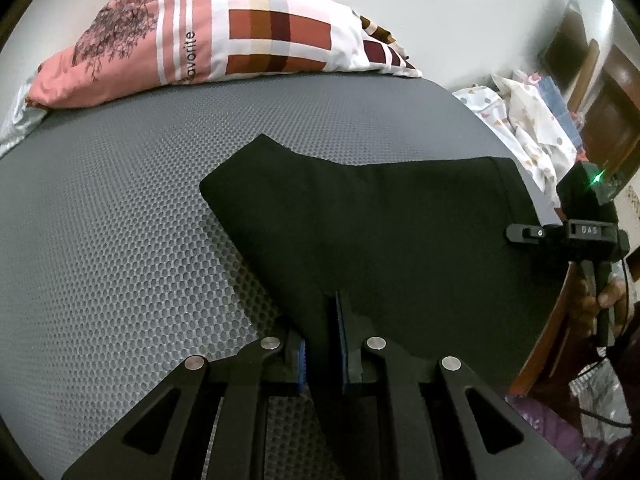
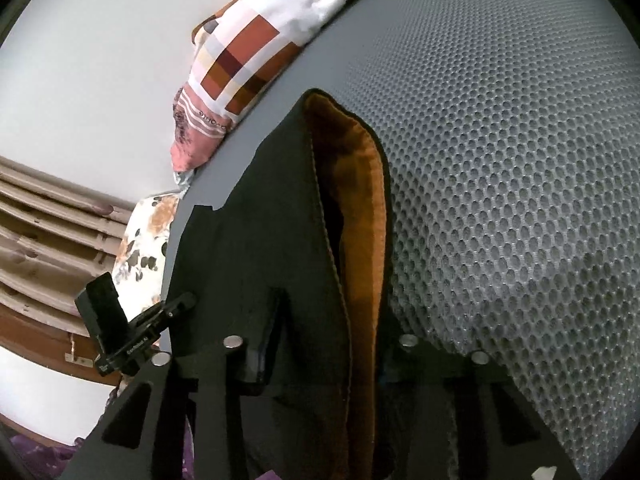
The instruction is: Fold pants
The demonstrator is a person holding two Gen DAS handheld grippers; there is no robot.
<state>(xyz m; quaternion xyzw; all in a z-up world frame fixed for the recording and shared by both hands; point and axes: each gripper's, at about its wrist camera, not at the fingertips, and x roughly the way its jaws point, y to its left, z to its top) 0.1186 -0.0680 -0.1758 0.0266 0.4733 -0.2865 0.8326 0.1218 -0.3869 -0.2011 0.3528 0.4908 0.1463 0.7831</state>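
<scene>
The black pants are held lifted above the grey mesh mat. My left gripper is shut on a fold of the black cloth between its blue pads. In the right wrist view the pants show an orange lining at the open waistband. My right gripper is shut on that waistband edge; the cloth hides its right finger. The right gripper also shows in the left wrist view at the pants' far right edge. The left gripper shows in the right wrist view at the cloth's left edge.
A patterned pink and brown pillow lies at the far end of the mat. Rumpled white printed bedding and wooden furniture stand to the right. A white wall is behind.
</scene>
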